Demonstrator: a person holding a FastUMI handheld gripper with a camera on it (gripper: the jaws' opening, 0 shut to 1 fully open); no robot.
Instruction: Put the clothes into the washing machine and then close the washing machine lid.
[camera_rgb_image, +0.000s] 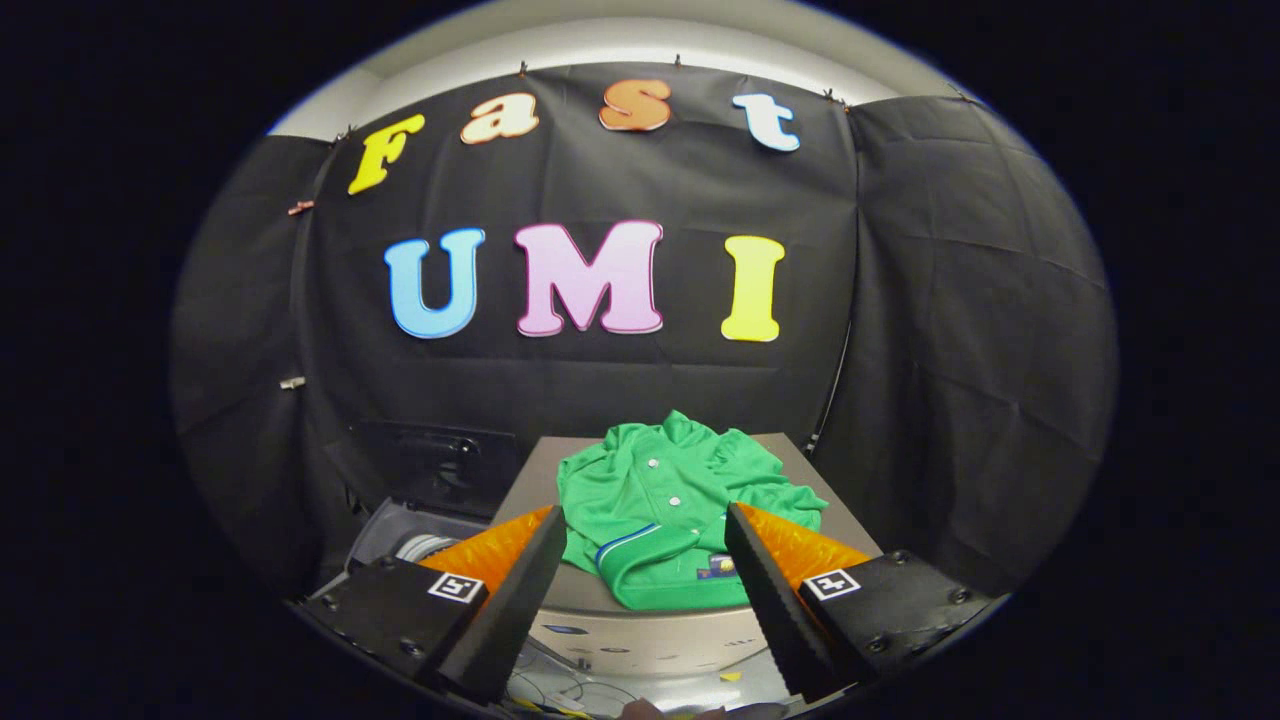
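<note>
Resting green shirt, open claw

Lying crumpled on a grey flat-topped desk is a bright green buttoned shirt, just ahead of the claw. Its fingers spread wide, holding nothing. Left of the desk sits a dark, open-topped washing machine.

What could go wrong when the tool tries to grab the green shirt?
The tool is open, its fingers on either side of the green shirt, not yet pressing on it. It might pinch only the near collar edge, so the shirt could slip out. The shirt lies spread out on the grey surface, so loose sleeves might drag or snag. The washing machine sits lower, off to the side, so the shirt could miss the opening.
</note>
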